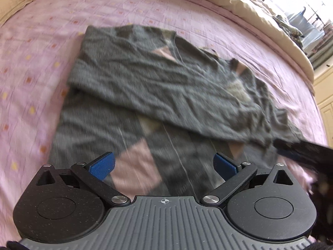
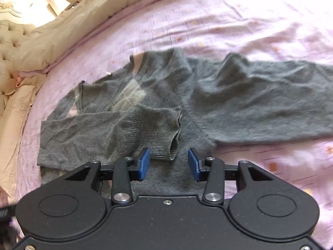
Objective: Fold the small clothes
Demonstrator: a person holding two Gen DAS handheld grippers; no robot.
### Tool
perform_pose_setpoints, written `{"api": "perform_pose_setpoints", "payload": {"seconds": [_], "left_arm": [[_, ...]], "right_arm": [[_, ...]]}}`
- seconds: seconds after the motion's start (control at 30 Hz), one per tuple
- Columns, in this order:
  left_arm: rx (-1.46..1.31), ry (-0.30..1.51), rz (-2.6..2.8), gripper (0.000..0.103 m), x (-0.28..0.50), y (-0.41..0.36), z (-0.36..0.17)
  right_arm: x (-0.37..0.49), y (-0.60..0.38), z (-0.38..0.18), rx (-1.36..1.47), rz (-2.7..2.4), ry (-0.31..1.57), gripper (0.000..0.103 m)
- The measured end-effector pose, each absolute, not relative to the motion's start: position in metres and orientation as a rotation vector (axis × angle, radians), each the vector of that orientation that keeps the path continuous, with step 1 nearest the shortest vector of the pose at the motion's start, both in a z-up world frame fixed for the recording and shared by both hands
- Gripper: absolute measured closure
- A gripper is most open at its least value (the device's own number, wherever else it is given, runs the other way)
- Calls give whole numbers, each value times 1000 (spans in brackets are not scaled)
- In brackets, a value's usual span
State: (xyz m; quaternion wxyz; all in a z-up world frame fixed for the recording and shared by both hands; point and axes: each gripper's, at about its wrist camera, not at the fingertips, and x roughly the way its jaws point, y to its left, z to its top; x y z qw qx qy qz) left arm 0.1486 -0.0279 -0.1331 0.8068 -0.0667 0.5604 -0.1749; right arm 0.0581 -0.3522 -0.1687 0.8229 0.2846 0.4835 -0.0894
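A grey knit sweater (image 1: pixel 145 79) with pink and beige diamond patches lies spread on a pink bedsheet (image 1: pixel 31 83), one sleeve folded across its body. My left gripper (image 1: pixel 164 165) hovers over the sweater's lower part, wide open, nothing between its blue pads. In the right wrist view the same sweater (image 2: pixel 239 104) stretches off to the right, and a ribbed cuff (image 2: pixel 164 141) lies just ahead of my right gripper (image 2: pixel 168 164). That gripper is open and holds nothing. A dark blurred part of the right gripper (image 1: pixel 301 152) enters the left wrist view at right.
A beige quilt (image 1: pixel 249 6) is bunched along the far edge of the bed. A tufted headboard (image 2: pixel 12 39) and a beige pillow (image 2: pixel 12 112) are at left in the right wrist view. Cream cabinets (image 1: pixel 326 95) stand beyond the bed.
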Motion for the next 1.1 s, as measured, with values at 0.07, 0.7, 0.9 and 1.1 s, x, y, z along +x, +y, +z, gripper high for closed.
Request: {"api": "perform_pose_setpoints", "payload": {"seconds": [0.07, 0.7, 0.9, 1.1], "left_arm": [[-155, 1216, -381, 1, 141, -27, -131], [-103, 1205, -366, 1, 134, -60, -120], [-84, 1228, -394, 1, 124, -89, -127], [-63, 1249, -413, 1, 112, -110, -131]], "right_arm": [[65, -351, -178, 622, -201, 1048, 52], [-13, -411, -166, 647, -292, 1027, 42], [-75, -492, -171, 669, -517, 1026, 41], [-118, -572, -164, 687, -694, 963, 34]]}}
